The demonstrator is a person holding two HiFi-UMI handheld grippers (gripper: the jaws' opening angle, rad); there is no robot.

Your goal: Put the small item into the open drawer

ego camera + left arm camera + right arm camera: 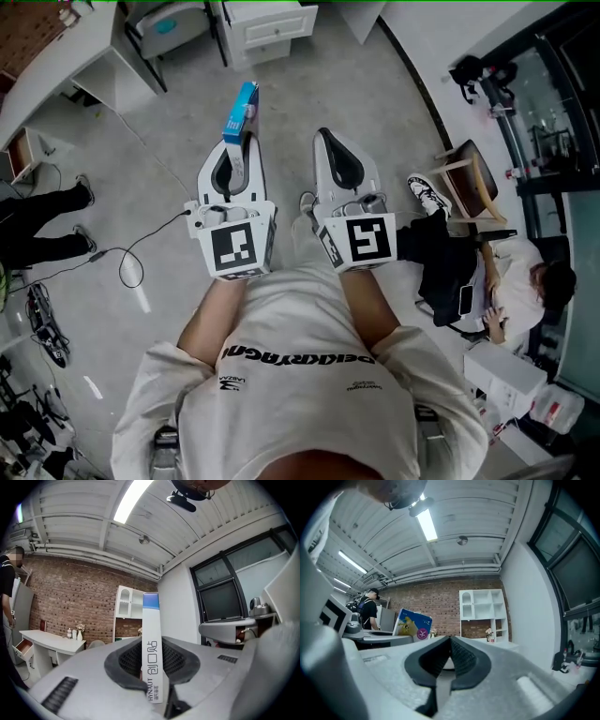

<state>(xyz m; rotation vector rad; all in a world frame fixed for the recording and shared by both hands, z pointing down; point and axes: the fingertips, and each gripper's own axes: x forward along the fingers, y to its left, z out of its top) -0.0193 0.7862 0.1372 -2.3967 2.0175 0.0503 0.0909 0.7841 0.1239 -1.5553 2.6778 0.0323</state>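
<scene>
The small item is a slim white box with a blue end [240, 111]. It stands upright between the pads of my left gripper [238, 141], which is shut on it and held level over the grey floor. In the left gripper view the box [152, 648] rises between the dark pads [123, 665], with print along its narrow side. My right gripper [327, 139] is level beside the left one, its jaws shut with nothing between them. In the right gripper view its pads [461, 660] meet at the tip, and the box's printed blue face [412, 623] shows at the left.
A white desk with an open drawer [23, 648] stands by the brick wall, with a white shelf unit [129, 616] next to it. A white drawer cabinet [272, 28] is ahead. A cable [131, 267] lies on the floor. A wooden chair [473, 178] and a seated person [525, 281] are on the right.
</scene>
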